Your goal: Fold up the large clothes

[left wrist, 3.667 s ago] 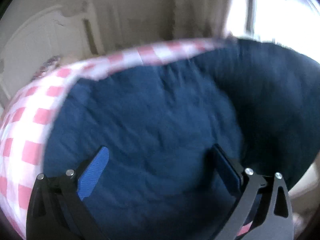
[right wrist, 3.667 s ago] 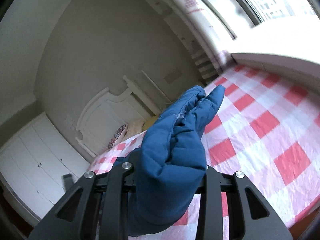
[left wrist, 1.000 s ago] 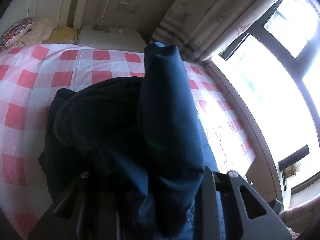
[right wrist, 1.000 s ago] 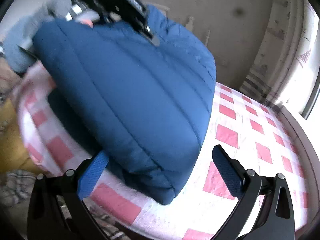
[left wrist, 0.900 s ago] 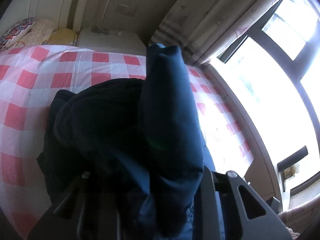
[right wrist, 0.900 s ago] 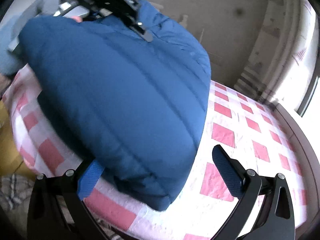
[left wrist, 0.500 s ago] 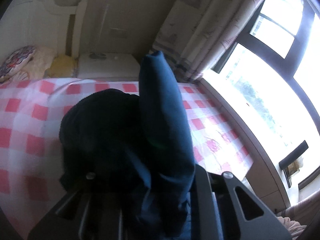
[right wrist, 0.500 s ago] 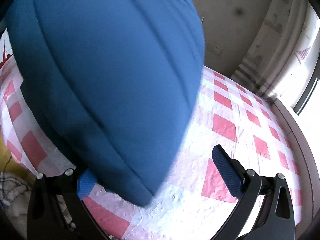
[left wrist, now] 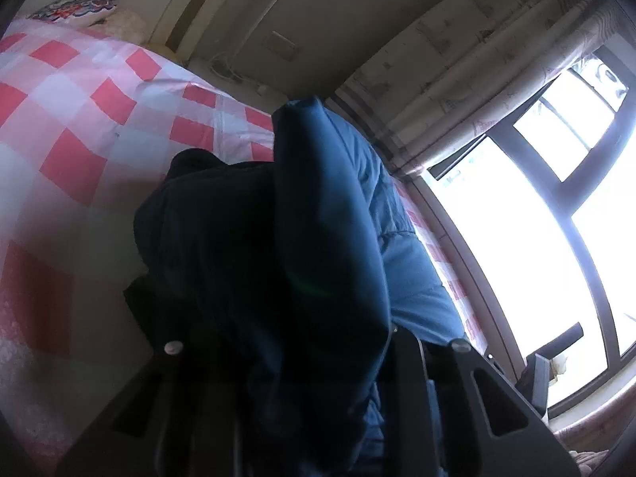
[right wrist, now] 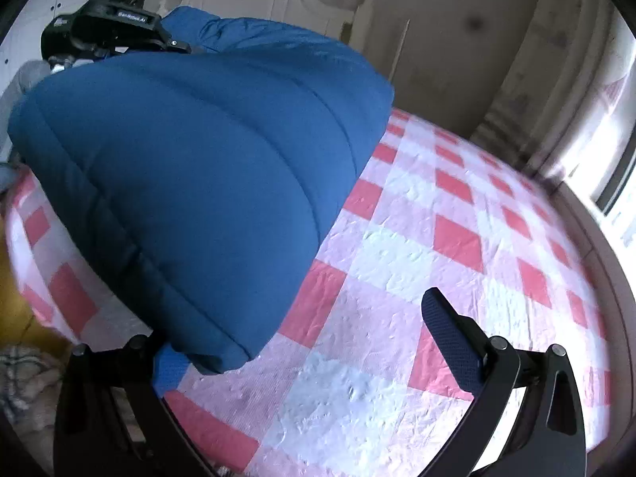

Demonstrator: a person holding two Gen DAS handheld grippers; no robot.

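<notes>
One blue padded jacket [right wrist: 206, 167] hangs bunched over the checked bedspread [right wrist: 457, 238] near the bed's edge, with bare quilt open toward the window side. The left gripper [left wrist: 302, 357] clamps a thick fold of it, its jaws just having eased slightly wider. The right gripper [right wrist: 302, 342] stands wide open, grasping nothing, the jacket's lower corner draped over its left pad. Only the right view shows the jacket's full quilted bulk.

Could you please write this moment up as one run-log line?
stage: folding | left gripper: shut on blue padded jacket, carrying it over checked bedspread | right gripper: open, empty
</notes>
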